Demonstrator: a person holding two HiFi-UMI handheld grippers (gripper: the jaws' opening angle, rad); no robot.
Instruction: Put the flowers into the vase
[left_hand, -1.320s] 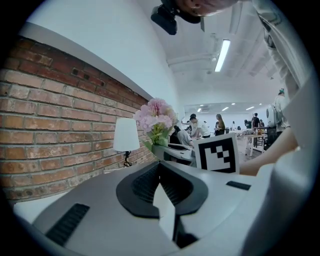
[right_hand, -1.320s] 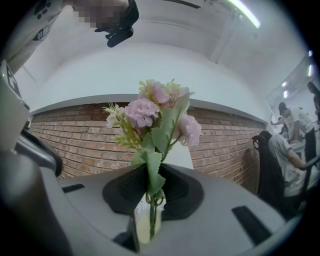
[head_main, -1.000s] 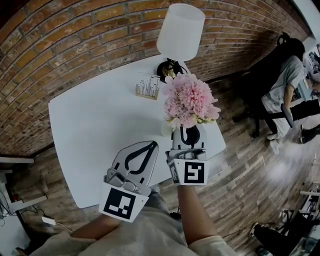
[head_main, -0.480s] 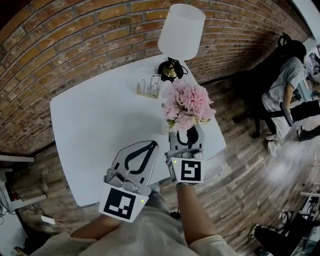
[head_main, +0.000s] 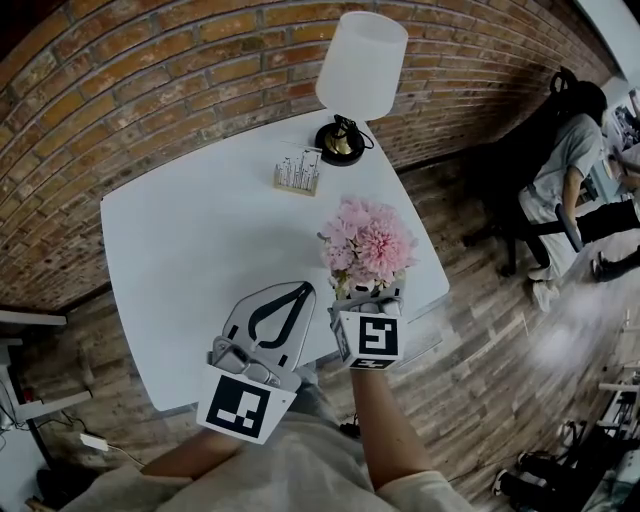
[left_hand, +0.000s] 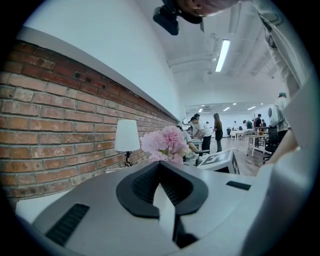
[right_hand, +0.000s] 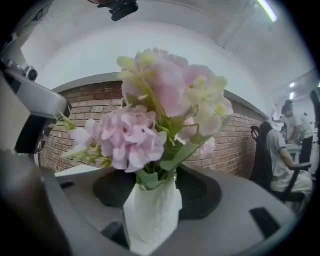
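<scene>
A bunch of pink flowers (head_main: 367, 243) stands in a small white vase (right_hand: 152, 212) near the front right corner of the white table (head_main: 190, 250). In the head view the blooms hide most of the vase. My right gripper (head_main: 370, 292) is level at the vase; its jaws are opening, with the vase between them and a gap on each side. In the right gripper view the flowers (right_hand: 150, 115) rise straight out of the vase. My left gripper (head_main: 298, 290) sits to the left of the vase, shut on nothing, and sees the flowers (left_hand: 165, 142) past its tips.
A lamp with a white shade (head_main: 358, 75) stands at the table's far edge, with a small wooden rack (head_main: 297, 174) beside it. A brick wall (head_main: 120, 90) runs behind. A person (head_main: 565, 160) sits on a chair to the right. The table's front edge is just below the grippers.
The flowers have come down with my right gripper and now sit lower, in the vase. The right jaws have spread apart. My left gripper has stayed where it was.
</scene>
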